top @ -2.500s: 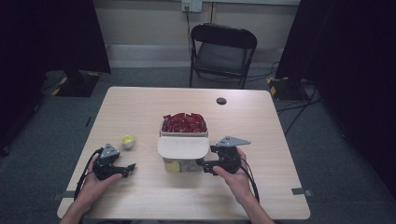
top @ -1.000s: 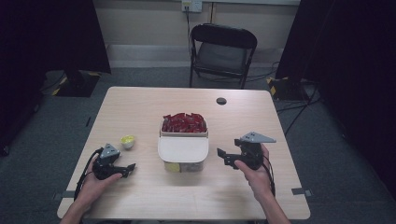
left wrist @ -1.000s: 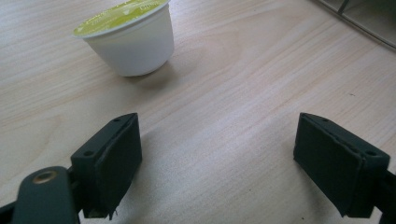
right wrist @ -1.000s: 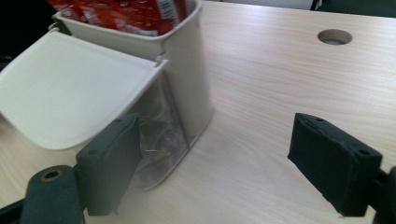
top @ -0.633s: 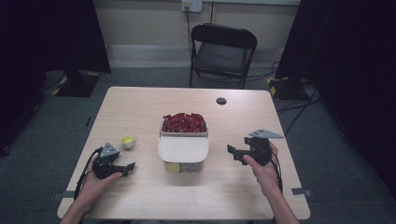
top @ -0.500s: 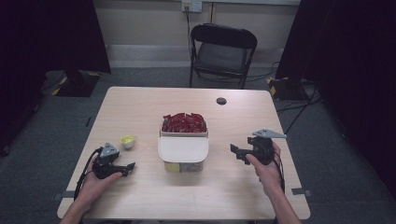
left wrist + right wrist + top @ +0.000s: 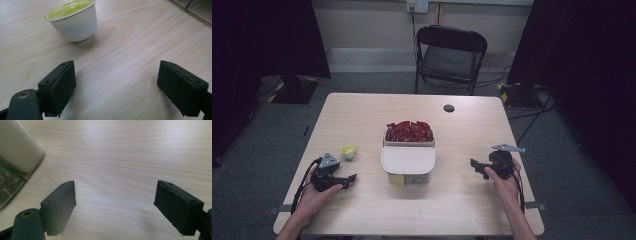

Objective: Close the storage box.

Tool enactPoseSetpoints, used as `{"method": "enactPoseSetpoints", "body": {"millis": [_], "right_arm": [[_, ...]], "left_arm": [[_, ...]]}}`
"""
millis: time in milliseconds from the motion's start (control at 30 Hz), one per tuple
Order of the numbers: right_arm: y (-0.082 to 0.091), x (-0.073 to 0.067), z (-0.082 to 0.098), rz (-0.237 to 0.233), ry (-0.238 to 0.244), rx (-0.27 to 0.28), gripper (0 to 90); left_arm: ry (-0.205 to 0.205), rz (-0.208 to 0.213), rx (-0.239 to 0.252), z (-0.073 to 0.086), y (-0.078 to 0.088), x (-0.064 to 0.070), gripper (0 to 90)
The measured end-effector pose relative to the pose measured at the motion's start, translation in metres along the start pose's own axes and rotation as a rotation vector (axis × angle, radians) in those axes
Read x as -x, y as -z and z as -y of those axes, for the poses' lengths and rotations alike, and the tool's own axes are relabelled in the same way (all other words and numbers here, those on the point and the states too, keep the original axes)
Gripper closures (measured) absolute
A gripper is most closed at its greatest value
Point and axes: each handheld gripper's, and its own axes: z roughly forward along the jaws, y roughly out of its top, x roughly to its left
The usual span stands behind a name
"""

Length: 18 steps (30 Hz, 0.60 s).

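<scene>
A clear box (image 7: 408,175) with a cream lid (image 7: 408,159) stands mid-table, a tray of red packets (image 7: 409,131) right behind it. A small white capsule with a yellow-green top (image 7: 348,151) (image 7: 73,20) sits left of the box. My left gripper (image 7: 351,179) (image 7: 117,87) rests on the table near the capsule, open, with bare wood between its jaws. My right gripper (image 7: 475,166) (image 7: 116,207) is open and empty, low over the table to the right of the box, whose lid corner (image 7: 17,147) shows at the left of the right gripper view.
A small black disc (image 7: 449,108) lies near the table's far edge (image 7: 412,95). A black folding chair (image 7: 451,57) stands behind the table. Dark curtains hang at both sides.
My right gripper has drawn away from the box to the right and sunk toward the table. The left gripper has stayed where it was.
</scene>
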Motion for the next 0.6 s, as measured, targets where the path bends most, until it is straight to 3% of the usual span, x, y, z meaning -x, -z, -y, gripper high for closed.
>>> {"method": "enactPoseSetpoints", "body": {"millis": [100, 133, 467, 600], "right_arm": [[-0.005, 0.006, 0.006, 0.027, -0.004, -0.028, 16.7], [-0.008, 0.007, 0.009, 0.056, 0.000, -0.045, 16.9], [-0.017, 0.012, 0.021, 0.119, 0.019, -0.112, 15.4], [-0.018, 0.012, 0.022, 0.153, 0.030, -0.103, 15.0]], "left_arm": [[0.000, 0.000, 0.000, 0.000, 0.000, 0.000, 14.8], [-0.001, 0.000, -0.001, 0.000, 0.000, 0.000, 14.8], [-0.001, 0.000, 0.000, 0.000, 0.000, 0.000, 14.8], [-0.001, 0.000, -0.001, 0.000, 0.000, 0.000, 14.8]]}}
